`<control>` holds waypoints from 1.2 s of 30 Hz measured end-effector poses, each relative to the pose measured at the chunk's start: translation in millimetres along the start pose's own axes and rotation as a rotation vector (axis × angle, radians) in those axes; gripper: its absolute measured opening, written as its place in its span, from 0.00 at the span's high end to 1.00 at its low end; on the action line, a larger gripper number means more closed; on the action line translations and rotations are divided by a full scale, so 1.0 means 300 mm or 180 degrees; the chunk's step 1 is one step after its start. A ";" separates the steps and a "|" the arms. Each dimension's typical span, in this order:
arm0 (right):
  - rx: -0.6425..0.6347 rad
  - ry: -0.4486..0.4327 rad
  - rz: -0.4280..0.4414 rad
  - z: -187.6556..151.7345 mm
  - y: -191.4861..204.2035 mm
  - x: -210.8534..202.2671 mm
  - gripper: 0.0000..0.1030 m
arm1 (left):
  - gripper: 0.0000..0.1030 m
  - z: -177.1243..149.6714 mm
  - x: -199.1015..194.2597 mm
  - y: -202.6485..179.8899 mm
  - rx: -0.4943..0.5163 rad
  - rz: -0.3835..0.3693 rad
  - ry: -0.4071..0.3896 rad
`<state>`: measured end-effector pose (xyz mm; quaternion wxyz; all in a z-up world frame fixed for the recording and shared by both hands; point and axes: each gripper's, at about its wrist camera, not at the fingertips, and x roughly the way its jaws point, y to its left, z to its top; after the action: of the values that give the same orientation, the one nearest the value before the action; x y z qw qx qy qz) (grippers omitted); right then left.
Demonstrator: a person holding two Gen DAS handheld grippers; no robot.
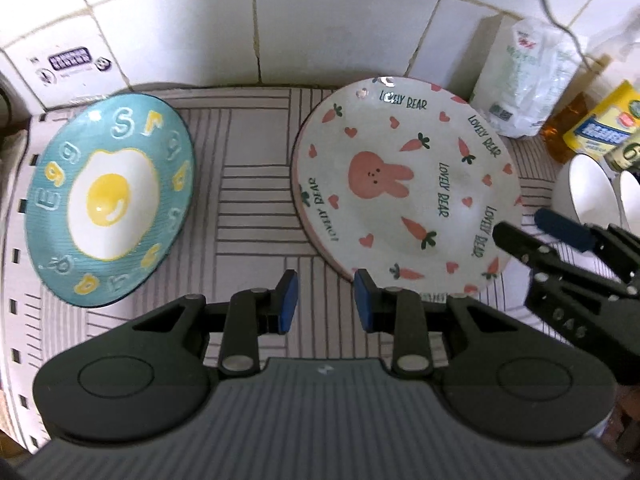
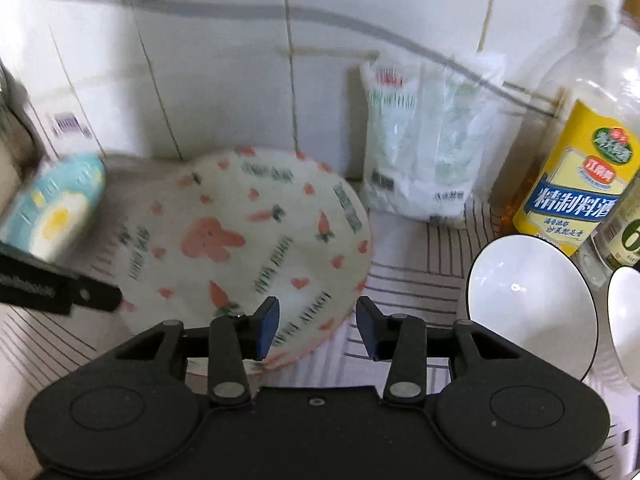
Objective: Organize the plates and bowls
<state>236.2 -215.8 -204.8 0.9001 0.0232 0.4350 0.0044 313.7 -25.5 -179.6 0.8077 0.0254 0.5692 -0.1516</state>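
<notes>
At the left edge of the counter, on a pale mat with grey line patterns [image 1: 256,184], rests a round teal ceramic plate painted with a fried egg and raised letters [image 1: 110,200]; it lies flat near the mat's back left corner, close under the white tiled wall [image 1: 320,20]. A strip of bare mat separates it from its neighbour. Toward the middle of the mat lies a round white ceramic plate printed with a pink rabbit, carrots, hearts and the words "LOVELY BEAR" [image 1: 404,184], flat as well, its far rim near the wall.

The left gripper [image 1: 327,300] hangs over the mat's front edge, in front of the gap between the two plates; its blue-padded jaws stand a little apart with nothing between them, the right pad just at the rabbit plate's near rim. The right gripper [image 2: 316,330] hovers at that plate's front right rim; its jaws are spread, and the rim shows below the gap, though the pads do not press on it.

Behind the rabbit plate, against the wall, leans a clear plastic bag with green and red print [image 2: 428,140]. Right of it stands a bottle of amber liquid with a yellow and blue label [image 2: 576,184]. At the right edge of the counter sit a white ceramic bowl with a dark rim [image 2: 532,308] and, touching or just beside it, a second white bowl [image 2: 626,320], cut off by the frame.
</notes>
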 end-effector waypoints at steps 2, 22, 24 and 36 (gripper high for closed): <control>0.0074 -0.0168 0.0096 -0.008 0.010 -0.049 0.50 | 0.70 -0.017 -0.045 0.018 0.0061 0.0003 -0.0063; 0.0081 -0.0904 0.0735 -0.080 0.344 -0.357 0.38 | 0.70 -0.173 -0.368 0.333 0.0077 0.0059 -0.0592; 0.0048 -0.0932 0.0778 -0.077 0.382 -0.368 0.38 | 0.70 -0.185 -0.382 0.373 0.0083 0.0046 -0.0667; 0.0046 -0.1069 0.0887 -0.116 0.609 -0.240 0.37 | 0.52 -0.213 -0.327 0.660 0.0027 -0.0173 -0.0854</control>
<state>166.3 -34.1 -161.7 0.9504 0.0900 0.2716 0.1218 279.6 198.1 -137.2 0.8721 -0.0071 0.4559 -0.1778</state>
